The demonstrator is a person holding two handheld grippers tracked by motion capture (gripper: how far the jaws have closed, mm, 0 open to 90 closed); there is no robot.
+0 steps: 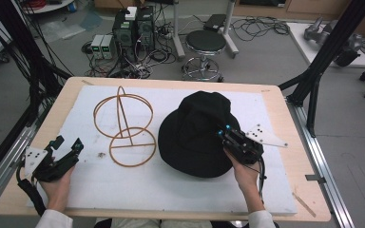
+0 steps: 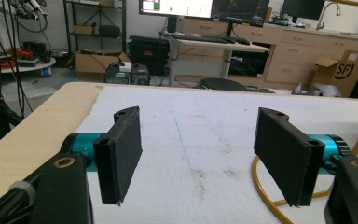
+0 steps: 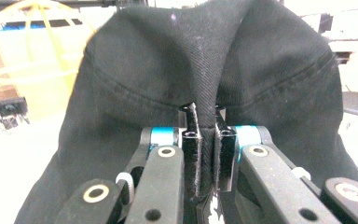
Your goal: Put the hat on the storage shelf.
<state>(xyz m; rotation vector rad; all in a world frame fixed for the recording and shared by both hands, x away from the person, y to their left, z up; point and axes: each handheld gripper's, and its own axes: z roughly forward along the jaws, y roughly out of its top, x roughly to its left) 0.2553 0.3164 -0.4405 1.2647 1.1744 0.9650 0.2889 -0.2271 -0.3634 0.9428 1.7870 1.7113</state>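
A black bucket hat lies on the white mat, right of centre. My right gripper is shut on the hat's brim at its right side. In the right gripper view the black fabric is pinched into a fold between the two pads and rises in front of them. A gold wire hat stand rests left of the hat. My left gripper hovers near the mat's left edge. Its jaws stand wide apart with nothing between them, and the stand's ring shows by the right jaw.
The mat covers a wooden table. Beyond the far edge stand a stool, computer boxes and cables on the floor. Black frame posts rise at the right.
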